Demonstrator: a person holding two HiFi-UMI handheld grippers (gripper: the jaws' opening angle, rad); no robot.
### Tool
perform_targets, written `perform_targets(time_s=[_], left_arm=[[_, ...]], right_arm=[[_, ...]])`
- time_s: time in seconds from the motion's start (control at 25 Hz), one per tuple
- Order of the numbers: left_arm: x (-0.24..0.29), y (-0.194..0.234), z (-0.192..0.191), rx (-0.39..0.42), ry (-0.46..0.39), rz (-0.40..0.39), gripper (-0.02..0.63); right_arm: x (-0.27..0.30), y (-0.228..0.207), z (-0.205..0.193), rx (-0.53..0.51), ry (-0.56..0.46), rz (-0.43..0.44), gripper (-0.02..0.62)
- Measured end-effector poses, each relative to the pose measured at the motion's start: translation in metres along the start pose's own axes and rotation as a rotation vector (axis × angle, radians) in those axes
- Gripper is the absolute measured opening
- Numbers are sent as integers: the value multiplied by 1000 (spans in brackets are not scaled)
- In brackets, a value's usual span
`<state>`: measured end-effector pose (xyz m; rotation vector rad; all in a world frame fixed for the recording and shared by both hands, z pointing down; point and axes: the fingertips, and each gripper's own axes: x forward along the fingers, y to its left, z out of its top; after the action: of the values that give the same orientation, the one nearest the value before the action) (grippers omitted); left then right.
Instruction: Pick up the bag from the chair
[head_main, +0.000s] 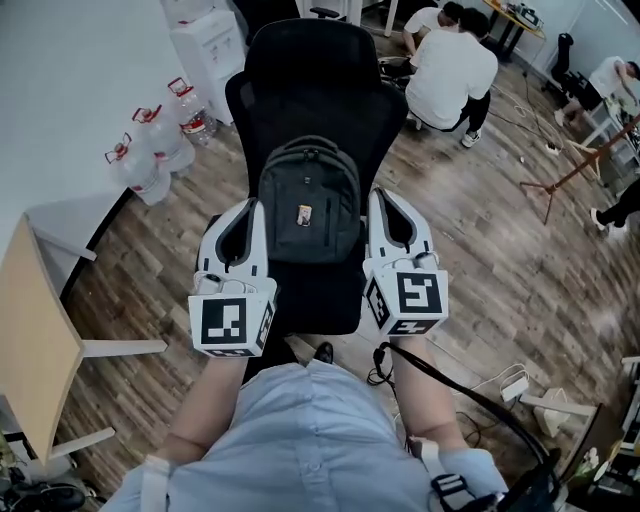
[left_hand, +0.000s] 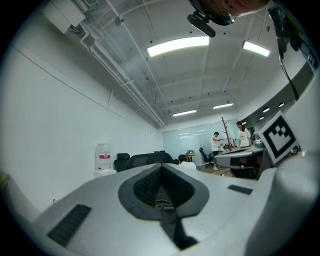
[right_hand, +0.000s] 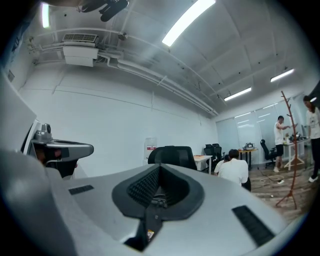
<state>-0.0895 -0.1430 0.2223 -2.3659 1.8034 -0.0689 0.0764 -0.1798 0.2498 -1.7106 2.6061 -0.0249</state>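
Backpack, dark grey, stands upright on the seat of a black office chair. Its back rests against the backrest and it sits midway between the seat's side edges. A strip of bare seat shows between its base and the seat's front edge.

Left gripper: closed and holding nothing, with only the dark seam of its own pads between the jaws. In the head view it lies over the seat's left edge, just beside the backpack's left flank. Whether it touches cannot be told.

Right gripper: likewise closed and holding nothing, over the seat's right edge beside the right flank. Both grippers point toward the backrest, roughly parallel, with the backpack between them.

Clearances:
- **Left of the chair:** water bottles and a water dispenser stand along the white wall. A light wooden table sits nearer the person, with a narrow lane of floor between its edge and the chair.
- **Behind the backrest, to its right:** two people sit close by.
- **Right of the chair:** open plank floor runs out to a wooden coat stand, well apart from the chair.
- **By the person's right side:** cables lie on the floor.
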Motion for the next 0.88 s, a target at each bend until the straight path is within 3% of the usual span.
perform_targets(time_s=[0.24,0.68,0.88], left_arm=[[27,23,-28,-26,48,1,0],[79,59,-84,-66,156,-100,0],[96,76,-94,-84,156,-145,0]], right_arm=[[29,-7,-16,-6,43,-18,2],[79,-6,-69,26,183,-101,2],[95,-1,-74,23,198,-148,2]])
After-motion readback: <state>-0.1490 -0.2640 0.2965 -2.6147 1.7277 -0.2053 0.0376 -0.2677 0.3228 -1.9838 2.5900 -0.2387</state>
